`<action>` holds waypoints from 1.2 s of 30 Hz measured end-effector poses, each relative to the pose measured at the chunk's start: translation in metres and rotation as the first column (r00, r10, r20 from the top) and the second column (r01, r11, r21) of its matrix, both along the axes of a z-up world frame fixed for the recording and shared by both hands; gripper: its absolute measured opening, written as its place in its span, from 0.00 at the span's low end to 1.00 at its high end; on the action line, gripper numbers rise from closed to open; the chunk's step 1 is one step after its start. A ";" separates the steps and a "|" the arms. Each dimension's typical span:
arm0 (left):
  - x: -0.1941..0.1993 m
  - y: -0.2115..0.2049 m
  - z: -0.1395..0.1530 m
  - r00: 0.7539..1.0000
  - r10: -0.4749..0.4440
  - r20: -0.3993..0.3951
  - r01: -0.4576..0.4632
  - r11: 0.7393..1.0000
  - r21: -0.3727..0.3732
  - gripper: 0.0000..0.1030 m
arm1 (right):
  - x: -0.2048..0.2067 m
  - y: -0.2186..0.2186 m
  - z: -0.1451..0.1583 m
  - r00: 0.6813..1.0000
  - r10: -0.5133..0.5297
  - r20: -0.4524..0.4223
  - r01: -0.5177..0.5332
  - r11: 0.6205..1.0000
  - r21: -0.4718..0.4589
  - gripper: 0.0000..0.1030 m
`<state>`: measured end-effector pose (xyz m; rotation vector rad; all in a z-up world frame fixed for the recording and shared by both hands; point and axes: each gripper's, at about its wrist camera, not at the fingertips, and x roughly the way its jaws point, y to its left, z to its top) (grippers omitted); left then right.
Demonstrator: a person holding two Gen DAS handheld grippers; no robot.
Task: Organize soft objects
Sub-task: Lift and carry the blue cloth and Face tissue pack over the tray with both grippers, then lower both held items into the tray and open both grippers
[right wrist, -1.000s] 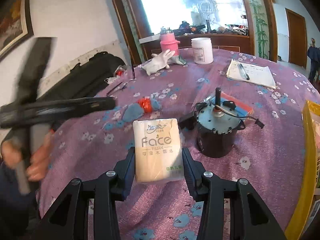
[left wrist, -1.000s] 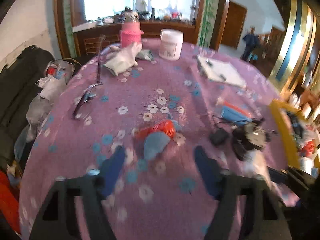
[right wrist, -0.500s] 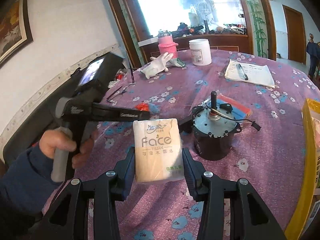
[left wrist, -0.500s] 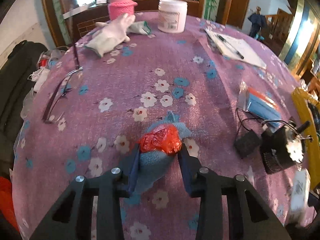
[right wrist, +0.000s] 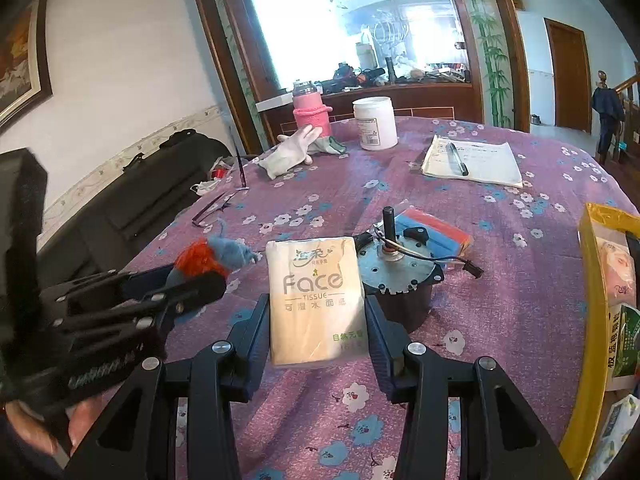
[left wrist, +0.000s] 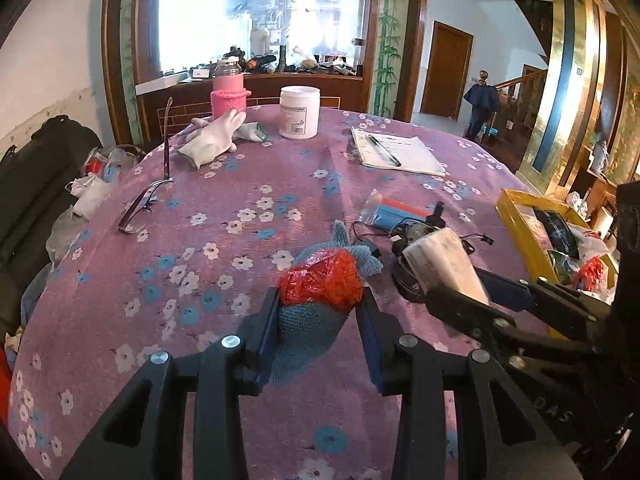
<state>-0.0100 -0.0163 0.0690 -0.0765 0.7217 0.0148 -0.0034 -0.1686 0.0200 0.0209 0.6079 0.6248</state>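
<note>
The left gripper [left wrist: 319, 312] is clenched on a blue knitted toy [left wrist: 308, 328] with a crumpled red plastic piece [left wrist: 320, 282] on its top. Both pads press the toy from the two sides, and the toy's tail end sticks out beyond the fingertips. In the right wrist view, the same toy [right wrist: 230, 252] shows between the jaws of the left gripper [right wrist: 188, 276], with the red part toward the gripper body and the blue part past the tips. I cannot tell whether the toy touches the tablecloth [left wrist: 240, 200] or is a little above it.

The right gripper [right wrist: 316, 312] grasps a tissue pack [right wrist: 316, 300] with the word "Face" on it. The pack stands upright between the two jaws, and its upper half is above the fingertips. Just beyond the right jaw, a small dark motor [right wrist: 400, 280] with wires stands on the cloth, and behind it lies a bag with blue and orange pieces [right wrist: 436, 228].

Far ahead of both jaws are white gloves [right wrist: 292, 152], a pink bottle [right wrist: 310, 112], a white jar [right wrist: 374, 122] and a notepad with a pen [right wrist: 472, 158]. To the right of the right jaws, a yellow box [right wrist: 592, 280] holds packets.
</note>
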 end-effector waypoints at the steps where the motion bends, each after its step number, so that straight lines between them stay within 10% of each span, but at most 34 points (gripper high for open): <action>1: -0.001 0.000 0.000 1.000 0.001 -0.001 -0.001 1.000 -0.004 0.35 | 0.000 -0.001 0.001 1.000 -0.005 0.007 0.005 1.000 0.000 0.47; 20: -0.022 -0.073 0.023 0.984 -0.175 0.029 0.176 0.983 -0.045 0.36 | -0.048 -0.092 0.037 0.974 -0.219 0.060 0.213 0.973 0.092 0.47; 36: -0.017 -0.245 0.030 0.888 -0.459 0.019 0.459 0.888 -0.013 0.36 | -0.085 -0.265 0.039 0.848 -0.531 -0.001 0.513 0.819 0.258 0.47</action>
